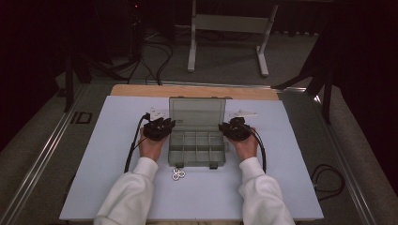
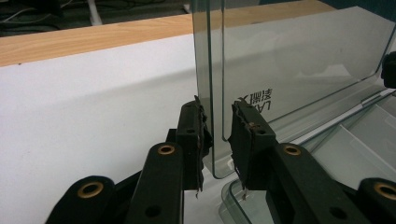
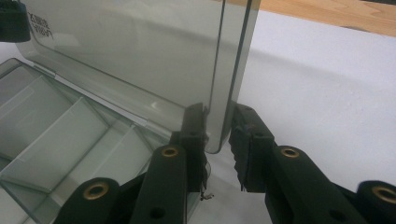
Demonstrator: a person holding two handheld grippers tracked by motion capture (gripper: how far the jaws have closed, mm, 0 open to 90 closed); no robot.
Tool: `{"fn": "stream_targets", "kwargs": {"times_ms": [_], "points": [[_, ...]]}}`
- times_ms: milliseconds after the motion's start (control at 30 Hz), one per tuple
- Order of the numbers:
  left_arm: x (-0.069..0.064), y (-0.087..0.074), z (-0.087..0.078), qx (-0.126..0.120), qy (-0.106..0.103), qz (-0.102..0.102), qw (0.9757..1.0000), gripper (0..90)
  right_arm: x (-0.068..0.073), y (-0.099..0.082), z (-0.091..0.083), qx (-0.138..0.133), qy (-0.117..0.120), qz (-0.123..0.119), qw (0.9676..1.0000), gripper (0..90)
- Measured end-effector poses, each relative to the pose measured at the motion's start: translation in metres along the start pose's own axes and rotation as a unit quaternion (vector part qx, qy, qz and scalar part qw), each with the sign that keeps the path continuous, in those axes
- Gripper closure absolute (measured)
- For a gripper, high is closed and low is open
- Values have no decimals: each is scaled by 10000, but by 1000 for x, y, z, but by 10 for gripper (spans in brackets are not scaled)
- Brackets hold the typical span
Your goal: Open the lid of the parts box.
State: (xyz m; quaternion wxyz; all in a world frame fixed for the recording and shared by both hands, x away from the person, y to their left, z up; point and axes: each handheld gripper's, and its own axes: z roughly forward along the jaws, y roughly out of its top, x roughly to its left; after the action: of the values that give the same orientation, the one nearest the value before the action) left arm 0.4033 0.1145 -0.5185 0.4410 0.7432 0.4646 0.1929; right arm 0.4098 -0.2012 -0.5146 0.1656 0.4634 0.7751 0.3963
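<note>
A clear grey plastic organiser box [image 1: 196, 149] sits mid-table with its lid [image 1: 196, 112] standing upright. The compartments [image 3: 56, 135] that I can see hold nothing. My left gripper [image 1: 168, 124] is at the lid's left edge. In the left gripper view that gripper [image 2: 218, 135] has its jaws closed around the lid's [image 2: 299, 56] lower corner rim. My right gripper [image 1: 226, 126] is at the lid's right edge. In the right gripper view that gripper [image 3: 217, 130] has its pads on either face of the lid [image 3: 130, 51] rim near the hinge.
A white mat [image 1: 291, 178] covers the table, with a wooden strip [image 1: 141, 90] along the back. Small metal rings [image 1: 178, 175] lie just in front of the box. Cables trail back from both grippers beside the sleeves. A metal stand [image 1: 225, 28] is on the floor beyond.
</note>
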Motion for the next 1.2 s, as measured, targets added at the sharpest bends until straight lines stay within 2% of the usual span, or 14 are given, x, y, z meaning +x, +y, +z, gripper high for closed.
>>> {"fn": "stream_targets", "kwargs": {"times_ms": [400, 767, 1033, 1200], "points": [[2, 1, 2, -28, -36, -14, 10000, 748, -1, 0, 1, -51, -19, 28, 10000, 730], [4, 5, -8, -131, -3, -49, 9999, 491, -5, 0, -12, -192, -20, 14, 9998, 613], [1, 11, -23, -269, -105, 89, 9995, 368, -3, -1, -21, -267, 43, -144, 9995, 494], [0, 13, -32, -258, -233, 176, 9992, 300, 0, -1, -26, -270, 115, -250, 9993, 440]]}}
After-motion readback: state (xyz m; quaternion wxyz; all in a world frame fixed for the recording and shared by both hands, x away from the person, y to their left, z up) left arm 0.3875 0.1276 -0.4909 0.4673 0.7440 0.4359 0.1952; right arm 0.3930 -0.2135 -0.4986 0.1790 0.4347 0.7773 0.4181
